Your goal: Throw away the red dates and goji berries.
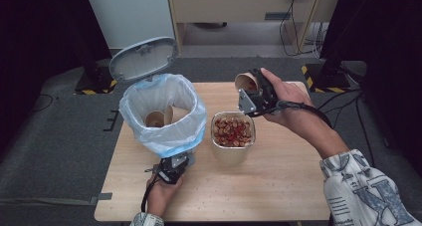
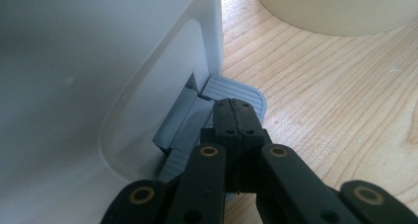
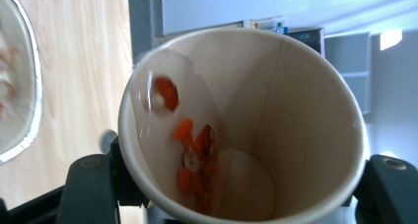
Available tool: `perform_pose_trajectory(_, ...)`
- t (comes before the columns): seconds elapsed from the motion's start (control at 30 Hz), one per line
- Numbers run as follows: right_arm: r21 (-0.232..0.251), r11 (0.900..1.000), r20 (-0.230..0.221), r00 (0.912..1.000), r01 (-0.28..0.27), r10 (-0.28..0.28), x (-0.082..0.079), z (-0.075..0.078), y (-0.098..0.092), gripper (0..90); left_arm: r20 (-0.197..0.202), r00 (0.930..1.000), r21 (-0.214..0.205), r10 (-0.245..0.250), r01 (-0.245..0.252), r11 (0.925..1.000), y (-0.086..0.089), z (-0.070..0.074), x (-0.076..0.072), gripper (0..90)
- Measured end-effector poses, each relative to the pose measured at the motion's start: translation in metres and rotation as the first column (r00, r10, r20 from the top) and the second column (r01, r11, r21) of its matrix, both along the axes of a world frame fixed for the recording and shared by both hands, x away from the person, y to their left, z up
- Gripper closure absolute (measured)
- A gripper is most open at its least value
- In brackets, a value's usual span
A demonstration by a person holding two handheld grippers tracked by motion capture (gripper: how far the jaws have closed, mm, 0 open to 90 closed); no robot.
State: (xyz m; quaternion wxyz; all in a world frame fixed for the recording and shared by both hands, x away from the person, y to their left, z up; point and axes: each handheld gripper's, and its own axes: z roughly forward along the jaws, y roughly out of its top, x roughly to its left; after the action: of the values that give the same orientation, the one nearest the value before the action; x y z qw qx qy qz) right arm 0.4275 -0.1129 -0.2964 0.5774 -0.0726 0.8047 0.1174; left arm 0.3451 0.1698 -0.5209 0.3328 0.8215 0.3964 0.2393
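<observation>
— One paper cup (image 3: 246, 125), item first on the list: thin-walled, light, nearly empty, a few red and orange slices sliding along its inner wall. It sits between the jaws of the right tongs (image 1: 255, 97), tipped on its side, mouth turned toward the bin.

— How are those tongs set?

— Pinching the cup across its body, one jaw on either side. I'd judge the wall soft enough to buckle under a hard squeeze, so a grip near the stiffer rolled rim or low by the base would serve best. The inside looks slick; the slices should slide out readily.

— Second item?

— Pedal bin (image 1: 164, 114), white, lined with a pale blue bag, lid (image 1: 144, 58) standing open. Another cup (image 1: 157, 118) already lies inside. The left tongs (image 2: 235, 116) are pressed together, tips resting on the grey pedal (image 2: 231, 88) at the bin's foot, apparently holding it down.

— Third?

— Foil tray (image 1: 233, 131) of red and pale slices, just below the right tongs and beside the bin, on the wooden table (image 1: 278, 186). Flimsy rim, I'd guess; best left where it stands.
</observation>
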Motion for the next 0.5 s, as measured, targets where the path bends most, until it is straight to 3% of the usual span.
perform_pose_trajectory(0.1, -0.042, 0.9991, 0.029, 0.9995, -0.008, 0.009, -0.0026, -0.0004, 0.0040, 31.6, 0.001, 1.0000, 0.001, 0.000, 0.000, 1.0000, -0.0001, 0.0000, 0.0000, 90.0)
perform_pose_trajectory(0.5, -0.039, 0.9992, 0.033, 0.9994, -0.005, 0.007, -0.0025, 0.0016, 0.0056, 31.6, 0.000, 1.0000, 0.002, -0.002, 0.002, 1.0000, 0.0000, 0.0002, 0.0000, 90.0)
